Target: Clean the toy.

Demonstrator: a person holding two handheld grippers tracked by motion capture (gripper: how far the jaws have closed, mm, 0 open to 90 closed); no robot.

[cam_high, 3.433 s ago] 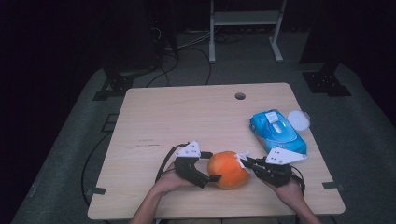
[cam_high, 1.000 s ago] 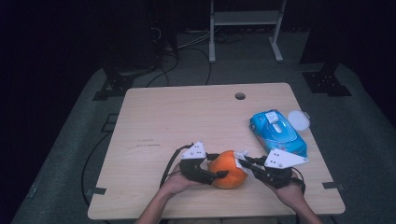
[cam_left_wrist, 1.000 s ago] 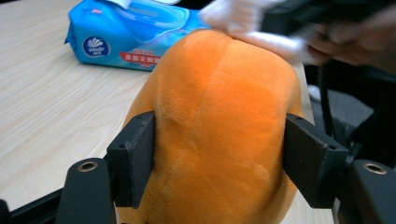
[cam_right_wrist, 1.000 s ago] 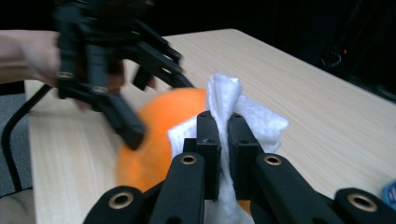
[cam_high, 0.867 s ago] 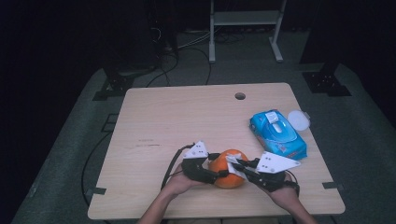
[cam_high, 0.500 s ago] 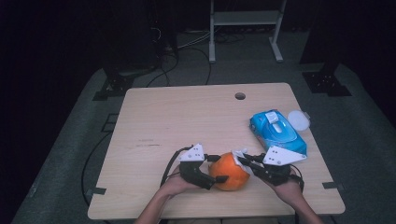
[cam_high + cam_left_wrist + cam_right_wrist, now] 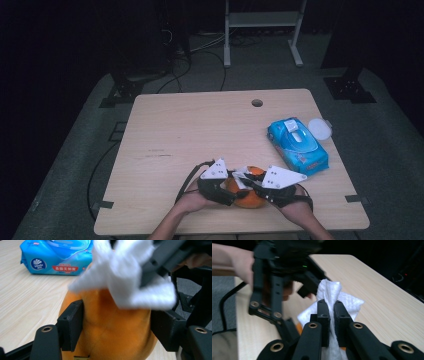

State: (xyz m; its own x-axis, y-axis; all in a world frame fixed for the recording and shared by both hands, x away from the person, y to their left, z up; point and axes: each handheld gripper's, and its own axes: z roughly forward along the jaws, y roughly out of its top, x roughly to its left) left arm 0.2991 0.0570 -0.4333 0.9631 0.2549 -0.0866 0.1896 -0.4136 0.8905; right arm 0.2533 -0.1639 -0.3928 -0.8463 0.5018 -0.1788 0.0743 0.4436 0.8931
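Observation:
An orange, soft-looking round thing (image 7: 251, 201) (image 7: 110, 327) sits near the table's front edge. My left gripper (image 7: 231, 194) (image 7: 117, 325) grips it from both sides; its jaws have just been closing and the pads press on the orange surface. Shut on a crumpled white wipe (image 7: 332, 293) (image 7: 125, 277), my right gripper (image 7: 246, 181) (image 7: 331, 307) holds it against the top of the orange thing. A person's hands hold both grippers from the bottom edge of the high view.
A blue pack of wet wipes (image 7: 297, 145) (image 7: 57, 257) lies at the right of the wooden table (image 7: 200, 130), with a white round lid (image 7: 319, 128) beside it. A cable hole (image 7: 257, 103) is near the far edge. Dark floor and cables surround the table.
The right gripper with the wipe has shifted left over the top of the orange thing, after moving left and back right in the earlier frames. The left hand has stayed put.

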